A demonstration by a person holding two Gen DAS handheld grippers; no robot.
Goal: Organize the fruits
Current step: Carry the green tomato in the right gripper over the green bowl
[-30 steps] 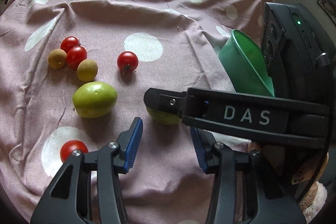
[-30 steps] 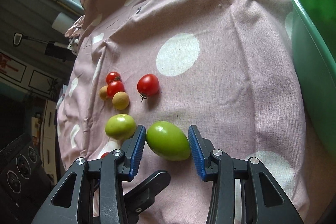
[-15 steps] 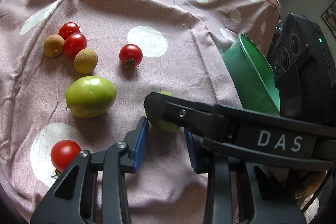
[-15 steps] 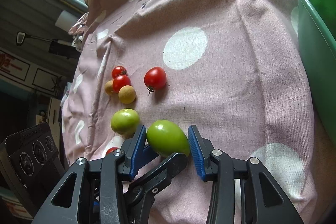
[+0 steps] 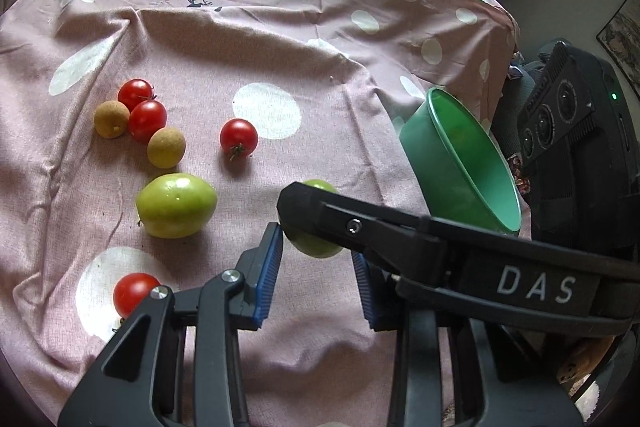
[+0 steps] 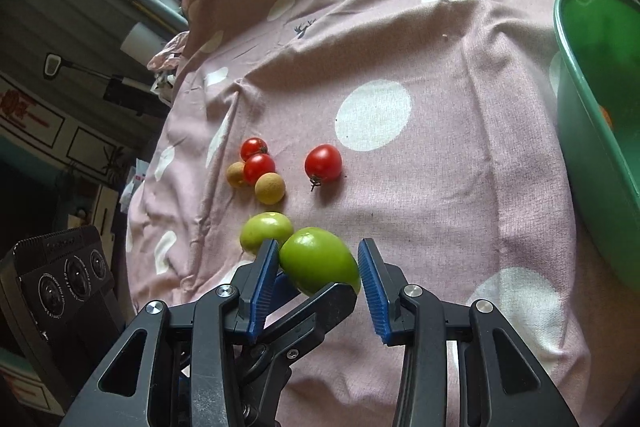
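While both grippers crowd the same green tomato, the step in hand looks like a pick for the green bowl, w/ the fruit lying on the pink spotted cloth. Right gripper is open, blue pads either side of the tomato: left pad at or nearly on the skin, right pad just clear. Left gripper is also open, its pads astride the same fruit from the other direction, & one of its black fingers crosses under the tomato in the right wrist view. Judgement: two tools on one fruit is a clash risk, so only one should close; the other should back off first. Skin is smooth & rounded, prob. slippery, so center the pads on the widest part, close gently & evenly, then lift straight up before swinging over. Second green tomato sits just ahead-left of the right gripper, near enough that a wide sweep could nudge it. Further ahead: one lone red tomato and a tight cluster of two red ones w/ two tan round fruits. One more red tomato lies left of the left gripper. Bowl is off to the right of the right gripper, tilted toward it; an orange-ish item shows low inside but can't tell what; rest of the interior is blurred.
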